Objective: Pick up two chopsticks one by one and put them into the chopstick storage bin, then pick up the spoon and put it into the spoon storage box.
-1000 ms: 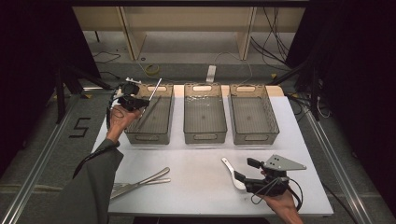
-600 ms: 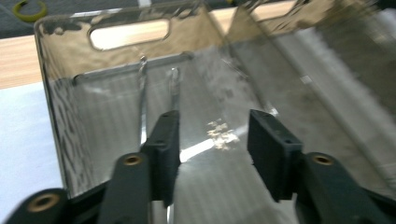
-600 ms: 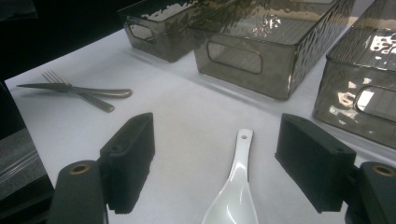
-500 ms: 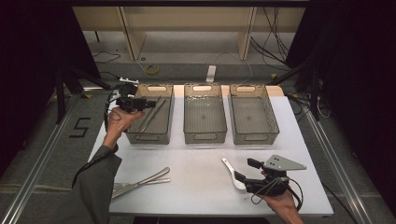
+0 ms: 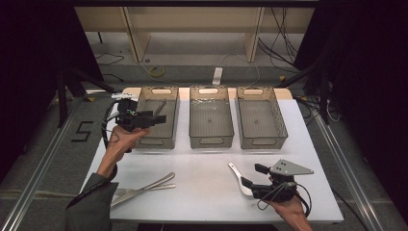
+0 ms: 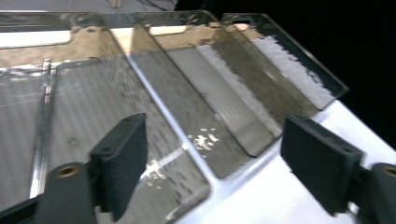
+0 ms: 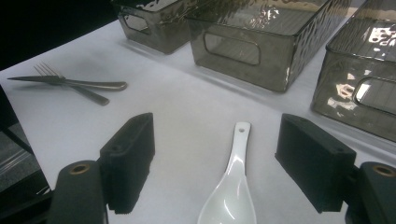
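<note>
My left gripper (image 5: 158,119) hovers over the near left part of the left bin (image 5: 156,144). Its jaws have just been opening and stand wide with nothing between them. A slim metal utensil (image 5: 160,107) rests inside that bin, leaning on its side wall; in the left gripper view the utensil (image 6: 44,121) runs along the bin floor at the left. My right gripper (image 5: 250,177) rests low at the table's front right, open. A white ceramic spoon (image 7: 229,196) lies flat on the table between its jaws, untouched, handle pointing away.
Three smoky clear bins stand in a row at the back: left, middle (image 5: 211,142) and right (image 5: 262,143). A knife and fork (image 5: 144,185) lie crossed at the front left of the white table (image 5: 202,192).
The left gripper held the metal utensil upright above the left bin, let it drop into the bin, opened, and drew back toward the near left. The right gripper stayed put.
</note>
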A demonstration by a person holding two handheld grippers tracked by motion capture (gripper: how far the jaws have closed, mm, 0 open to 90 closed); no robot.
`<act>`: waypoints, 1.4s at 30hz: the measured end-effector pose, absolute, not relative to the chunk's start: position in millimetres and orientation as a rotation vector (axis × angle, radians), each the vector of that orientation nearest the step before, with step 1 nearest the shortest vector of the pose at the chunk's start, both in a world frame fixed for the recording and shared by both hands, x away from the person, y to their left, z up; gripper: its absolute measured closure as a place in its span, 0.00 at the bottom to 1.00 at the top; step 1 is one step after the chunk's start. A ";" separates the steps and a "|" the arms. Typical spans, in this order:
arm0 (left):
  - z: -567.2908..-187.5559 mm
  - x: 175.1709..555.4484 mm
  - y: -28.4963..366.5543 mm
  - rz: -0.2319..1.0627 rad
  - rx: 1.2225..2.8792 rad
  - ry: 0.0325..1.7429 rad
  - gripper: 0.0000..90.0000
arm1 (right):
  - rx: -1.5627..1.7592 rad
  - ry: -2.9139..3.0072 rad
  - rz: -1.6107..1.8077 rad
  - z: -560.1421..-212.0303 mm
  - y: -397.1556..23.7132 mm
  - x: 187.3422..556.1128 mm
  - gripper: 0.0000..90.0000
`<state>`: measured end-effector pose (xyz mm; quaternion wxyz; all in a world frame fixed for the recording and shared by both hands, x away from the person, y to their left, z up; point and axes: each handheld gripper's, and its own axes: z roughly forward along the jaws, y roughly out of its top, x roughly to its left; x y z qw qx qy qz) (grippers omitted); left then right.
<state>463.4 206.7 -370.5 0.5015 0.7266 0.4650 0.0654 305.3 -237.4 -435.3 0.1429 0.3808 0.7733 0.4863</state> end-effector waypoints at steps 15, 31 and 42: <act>-385.8 421.7 203.9 0.196 1.766 1.017 0.19 | 1.143 2.273 1.355 -438.1 -236.2 315.6 0.31; -400.7 388.6 183.4 0.176 1.826 0.931 0.19 | 1.185 2.357 1.265 -438.6 -236.3 336.2 0.32; -402.8 374.4 183.7 0.194 1.813 0.925 0.19 | 1.195 2.387 1.226 -440.2 -232.3 340.7 0.32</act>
